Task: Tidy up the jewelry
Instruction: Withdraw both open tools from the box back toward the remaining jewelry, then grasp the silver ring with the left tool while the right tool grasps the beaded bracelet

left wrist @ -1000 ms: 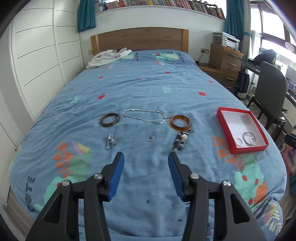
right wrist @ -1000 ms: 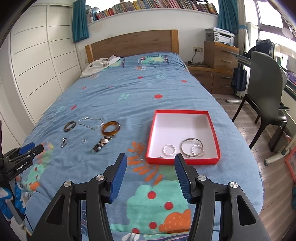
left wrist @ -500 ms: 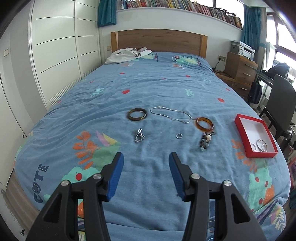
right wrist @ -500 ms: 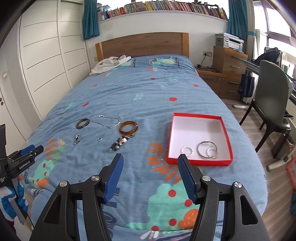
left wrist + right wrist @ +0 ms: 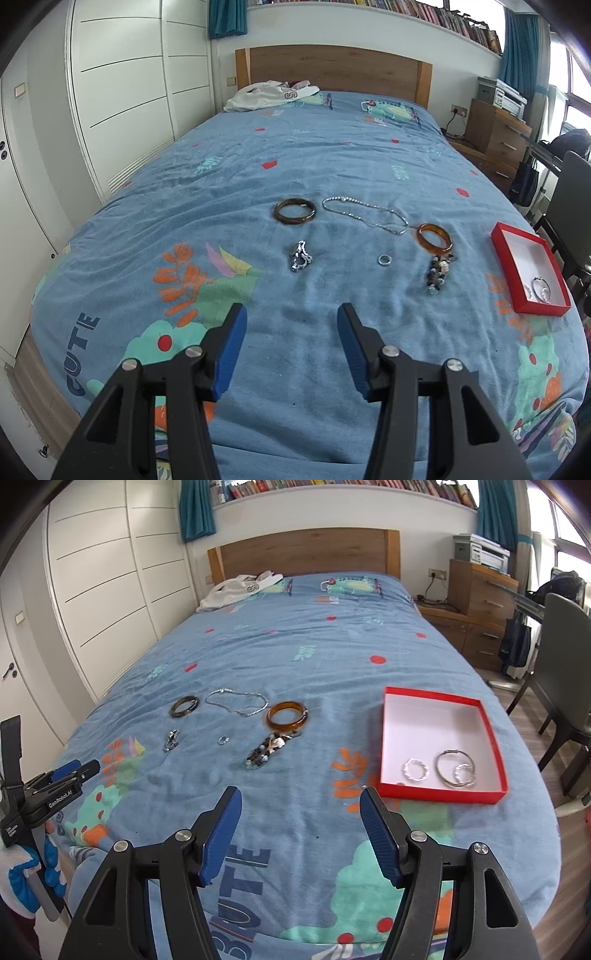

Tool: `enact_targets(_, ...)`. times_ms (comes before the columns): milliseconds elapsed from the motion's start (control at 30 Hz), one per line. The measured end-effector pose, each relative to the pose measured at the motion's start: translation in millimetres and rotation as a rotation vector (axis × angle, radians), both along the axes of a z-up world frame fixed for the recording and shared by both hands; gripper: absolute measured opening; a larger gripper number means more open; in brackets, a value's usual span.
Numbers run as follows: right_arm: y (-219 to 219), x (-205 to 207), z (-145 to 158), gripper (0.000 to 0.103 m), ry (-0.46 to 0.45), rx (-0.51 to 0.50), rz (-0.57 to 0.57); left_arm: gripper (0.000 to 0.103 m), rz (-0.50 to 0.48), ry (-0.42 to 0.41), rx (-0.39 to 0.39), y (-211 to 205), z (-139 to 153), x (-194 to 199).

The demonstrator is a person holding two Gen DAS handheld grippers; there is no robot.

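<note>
On the bed (image 5: 332, 155), mid-cover, loose jewelry (image 5: 301, 256) lies ahead of the left gripper (image 5: 290, 319), empty with fingers apart; the right gripper (image 5: 300, 805), empty, jaws just widened, sits nearer the red box (image 5: 441, 795).

Bangles (image 5: 286, 715), necklace (image 5: 238, 701) and ring (image 5: 223, 740) on bed (image 5: 332, 646), box (image 5: 439, 716) to their right, hoops (image 5: 453, 767) inside.
</note>
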State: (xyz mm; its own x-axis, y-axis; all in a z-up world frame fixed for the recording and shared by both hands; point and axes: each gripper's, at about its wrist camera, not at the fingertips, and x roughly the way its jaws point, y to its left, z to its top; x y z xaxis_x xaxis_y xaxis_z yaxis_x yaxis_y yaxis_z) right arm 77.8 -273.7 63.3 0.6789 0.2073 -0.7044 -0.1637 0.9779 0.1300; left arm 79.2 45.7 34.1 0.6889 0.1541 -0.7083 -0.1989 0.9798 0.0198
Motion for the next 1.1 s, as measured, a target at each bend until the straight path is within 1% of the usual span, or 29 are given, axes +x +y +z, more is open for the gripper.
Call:
enact_targets(133,8.9,9.1,-7.1,0.067,0.007,0.033,0.024,0.049,0.018,0.024,0.011,3.9,-7.9,5.2)
enact_targets(433,35.0,29.2,-20.3,0.067,0.025,0.062,0.098,0.049,0.077,0.044,0.023,22.2,-16.6,7.6)
enact_targets(767,43.5,45.8,-43.7,0.067,0.075,0.078,0.109,0.049,0.098,0.085,0.023,31.0,-39.1,18.7)
enact_targets(1100,49.7,73.0,-66.9,0.067,0.126,0.079,0.085,0.049,0.107,0.116,-0.008,52.6,-60.4,38.9)
